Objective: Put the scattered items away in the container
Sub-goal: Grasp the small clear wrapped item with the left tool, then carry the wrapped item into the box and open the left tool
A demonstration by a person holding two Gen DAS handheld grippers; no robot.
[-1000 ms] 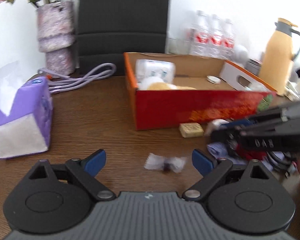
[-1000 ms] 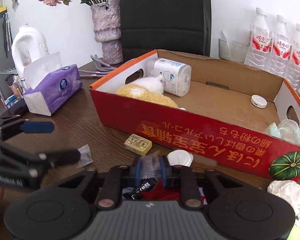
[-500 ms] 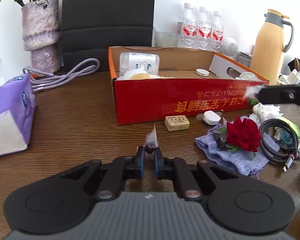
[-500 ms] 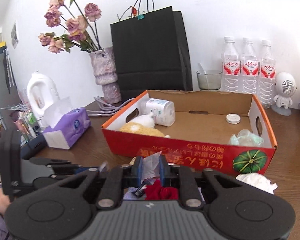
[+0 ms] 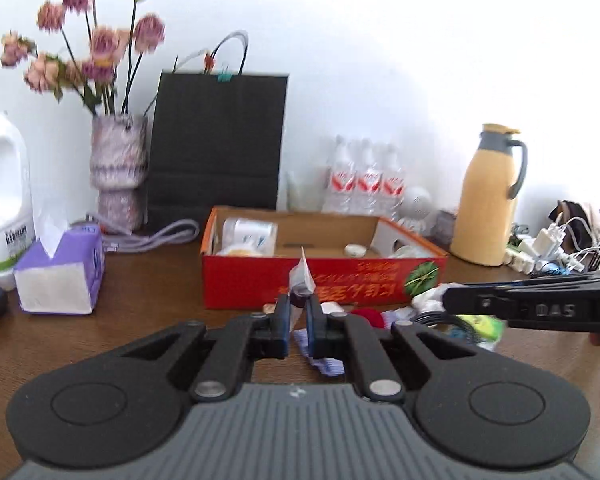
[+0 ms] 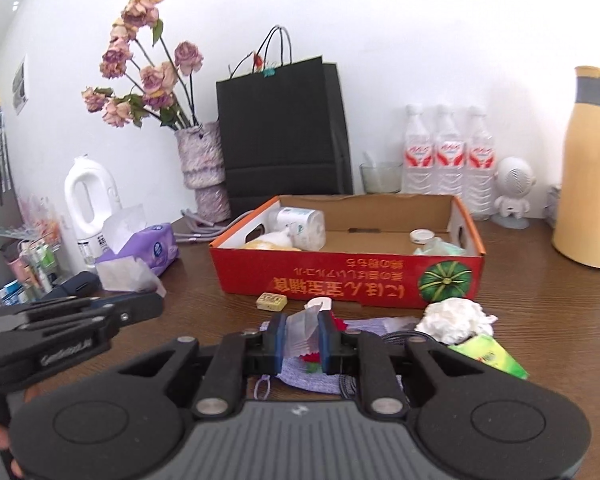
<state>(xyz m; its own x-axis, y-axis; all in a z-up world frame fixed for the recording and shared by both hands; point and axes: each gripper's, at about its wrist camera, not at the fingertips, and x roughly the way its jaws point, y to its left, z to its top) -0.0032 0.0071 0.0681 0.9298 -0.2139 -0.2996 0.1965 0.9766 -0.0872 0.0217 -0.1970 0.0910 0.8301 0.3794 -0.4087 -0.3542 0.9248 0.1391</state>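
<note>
My left gripper [image 5: 298,307] is shut on a small clear packet [image 5: 301,276] with a dark bit inside, held above the table in front of the red cardboard box [image 5: 380,286]. My right gripper [image 6: 303,330] is shut on another crumpled clear wrapper [image 6: 305,326], also short of the box [image 6: 340,282]. Each gripper shows in the other's view, the right [image 5: 454,301] and the left [image 6: 152,306]. On the table lie a small yellow box [image 6: 271,300], a white round piece [image 6: 319,303], a crumpled tissue [image 6: 454,318], a green packet [image 6: 488,356] and a lilac pouch [image 6: 300,374].
The box holds a tissue pack [image 6: 302,227] and a white cap [image 6: 421,235]. A purple tissue box [image 6: 156,248], a vase [image 6: 204,168], a black bag [image 6: 284,132], water bottles [image 6: 446,156] and a yellow flask [image 6: 590,184] stand around it.
The left gripper went from open around the small packet to shut on it and lifted it. Both grippers rose and drew back from the box, the right still holding its wrapper.
</note>
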